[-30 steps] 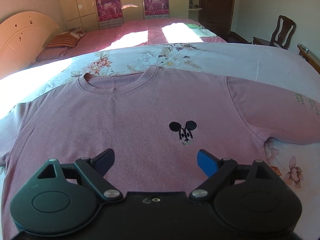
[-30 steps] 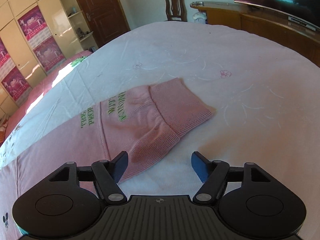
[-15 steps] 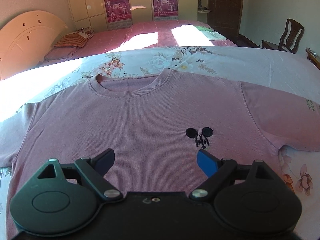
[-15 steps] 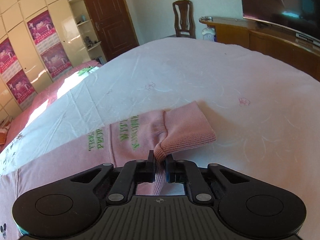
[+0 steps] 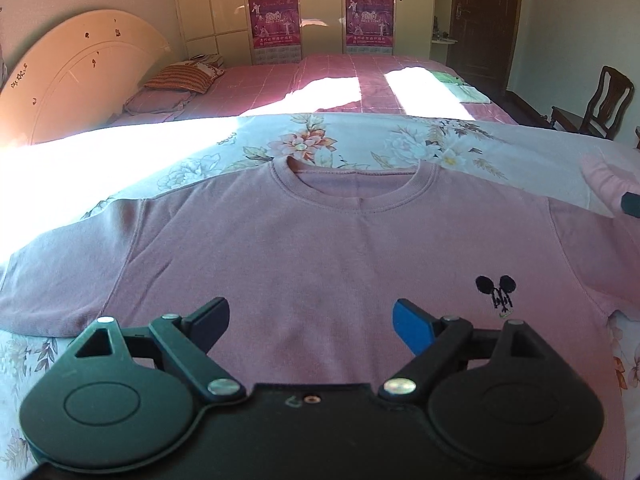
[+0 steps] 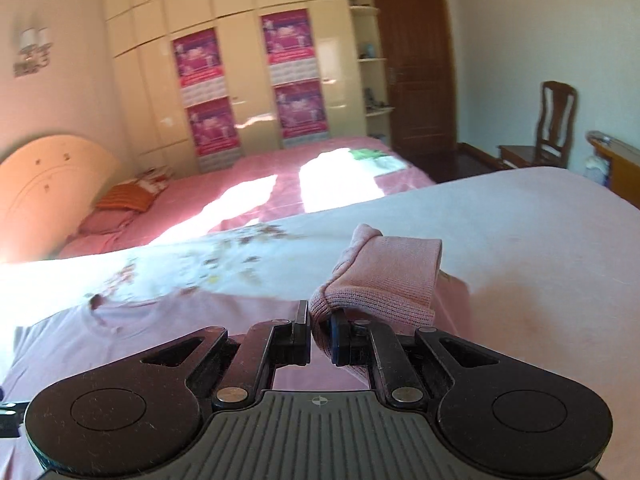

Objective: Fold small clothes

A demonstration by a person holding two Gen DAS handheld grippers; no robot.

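A pink sweater (image 5: 320, 248) with a small black mouse emblem (image 5: 496, 290) lies flat, front up, on the floral bedsheet (image 5: 360, 144). My left gripper (image 5: 310, 322) is open and empty, hovering over the sweater's lower chest. My right gripper (image 6: 320, 332) is shut on the ribbed cuff (image 6: 384, 276) of the sweater's right sleeve and holds it lifted above the bed. The lifted cuff also shows in the left wrist view (image 5: 604, 184), at the far right edge. The sweater's body shows in the right wrist view (image 6: 160, 332), to the left below the cuff.
A second bed with a pink cover (image 5: 340, 88) and pillows (image 5: 180, 80) stands behind, against a cream headboard (image 5: 80, 76). A wardrobe with posters (image 6: 248, 80), a brown door (image 6: 416, 64) and a wooden chair (image 6: 552, 124) are at the back right.
My right gripper closed on the sleeve cuff, lifted it off the bed and swung left toward the sweater's body. My left gripper drifted left over the sweater, still open.
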